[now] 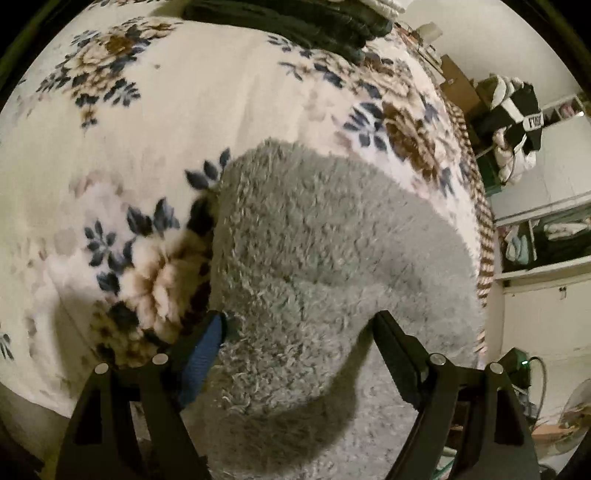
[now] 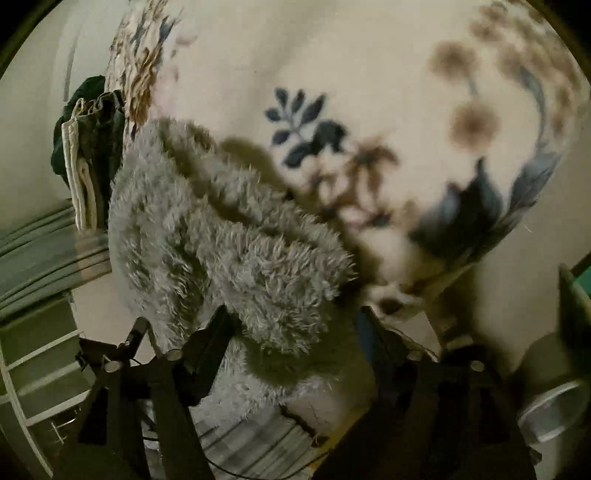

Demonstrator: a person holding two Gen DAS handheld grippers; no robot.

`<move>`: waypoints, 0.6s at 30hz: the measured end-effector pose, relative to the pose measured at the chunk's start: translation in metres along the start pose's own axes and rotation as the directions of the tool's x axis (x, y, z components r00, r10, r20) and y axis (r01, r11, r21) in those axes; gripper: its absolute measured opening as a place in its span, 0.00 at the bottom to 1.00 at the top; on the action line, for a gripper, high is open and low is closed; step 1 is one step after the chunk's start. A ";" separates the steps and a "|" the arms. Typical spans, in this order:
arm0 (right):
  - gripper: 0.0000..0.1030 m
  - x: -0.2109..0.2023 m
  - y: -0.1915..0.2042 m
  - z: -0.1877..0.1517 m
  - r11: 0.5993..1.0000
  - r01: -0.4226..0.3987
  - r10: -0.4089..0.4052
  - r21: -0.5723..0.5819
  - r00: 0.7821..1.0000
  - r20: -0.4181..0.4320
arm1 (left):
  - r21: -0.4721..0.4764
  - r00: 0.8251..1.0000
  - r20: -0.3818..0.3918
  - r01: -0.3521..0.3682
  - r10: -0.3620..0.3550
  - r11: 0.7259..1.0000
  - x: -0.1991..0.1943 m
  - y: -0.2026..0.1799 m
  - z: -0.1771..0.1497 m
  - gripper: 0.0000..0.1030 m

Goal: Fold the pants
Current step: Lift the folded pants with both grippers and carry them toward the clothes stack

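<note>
**A:** Where are the pants?

**B:** The fuzzy grey pants (image 1: 314, 266) lie on the flowery blanket (image 1: 147, 147) on the bed. They sit close to the bed's near edge, and some of the grey fluff hangs down past that edge.

**A:** What is the left gripper (image 1: 299, 325) doing?

**B:** Its two fingers are spread wide. The grey fluff sits right between them, but they are not squeezing it. I cannot tell if they touch it.

**A:** And the right gripper (image 2: 295, 317)?

**B:** It is spread wide too. A bunched-up lump of the pants (image 2: 229, 236) lies in the gap, bumping the left finger. Nothing is pinched.

**A:** Is there room to move?

**B:** Yes. Past the pants the blanket is bare, all the way to a pile of dark folded clothes (image 1: 295, 22) at the far edge. In the left view the bed's right edge is just beside the pants, with shelves (image 1: 546, 236) beyond it. In the right view, dark green cloth (image 2: 88, 136) sits at the bed's left edge.
</note>
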State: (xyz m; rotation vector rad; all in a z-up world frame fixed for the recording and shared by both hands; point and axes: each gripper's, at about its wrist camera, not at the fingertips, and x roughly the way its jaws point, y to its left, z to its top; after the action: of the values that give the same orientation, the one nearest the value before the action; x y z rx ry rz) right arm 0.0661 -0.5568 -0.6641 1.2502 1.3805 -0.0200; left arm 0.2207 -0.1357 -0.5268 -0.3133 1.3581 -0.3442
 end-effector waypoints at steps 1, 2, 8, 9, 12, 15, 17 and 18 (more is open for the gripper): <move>0.07 -0.004 0.006 -0.003 0.999 0.018 -0.017 -0.028 0.999 0.036 | 0.005 1.000 0.003 -0.008 0.008 1.000 0.001 0.001 -0.002 0.79; 0.07 -0.010 0.014 -0.008 0.997 0.055 -0.049 -0.063 0.995 0.082 | 0.011 1.000 0.001 -0.014 0.014 1.000 0.002 0.001 -0.004 0.79; 0.07 -0.056 0.043 -0.035 0.970 0.157 -0.113 -0.185 0.966 0.231 | 0.017 1.000 -0.007 -0.031 0.031 0.999 0.010 0.006 -0.011 0.79; 0.07 -0.046 0.036 -0.032 0.969 0.189 -0.157 -0.159 0.969 0.193 | 0.015 1.000 -0.010 -0.028 0.028 1.000 0.010 0.006 -0.010 0.79; 0.19 -0.019 0.007 -0.020 0.982 0.164 -0.162 -0.092 0.986 0.026 | -0.001 1.000 -0.024 -0.019 0.019 1.000 0.009 0.007 -0.010 0.79; 0.70 -0.020 0.002 -0.016 0.992 0.076 -0.070 -0.105 0.996 0.054 | -0.016 0.999 -0.021 0.026 -0.027 1.000 -0.002 0.009 -0.011 0.79; 1.00 -0.024 0.005 -0.013 0.989 0.003 0.007 -0.145 0.997 0.073 | -0.021 0.997 -0.004 0.075 -0.075 0.997 -0.008 0.011 -0.012 0.84; 1.00 -0.022 0.006 -0.010 0.986 -0.047 0.059 -0.159 0.996 0.069 | -0.021 0.995 0.009 0.097 -0.096 0.995 -0.010 0.013 -0.013 0.89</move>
State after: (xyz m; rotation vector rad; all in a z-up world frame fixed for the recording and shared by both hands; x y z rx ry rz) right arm 0.0568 -0.5614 -0.6417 1.1422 1.2604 0.0782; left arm 0.2066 -0.1202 -0.5254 -0.3986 1.3418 -0.4085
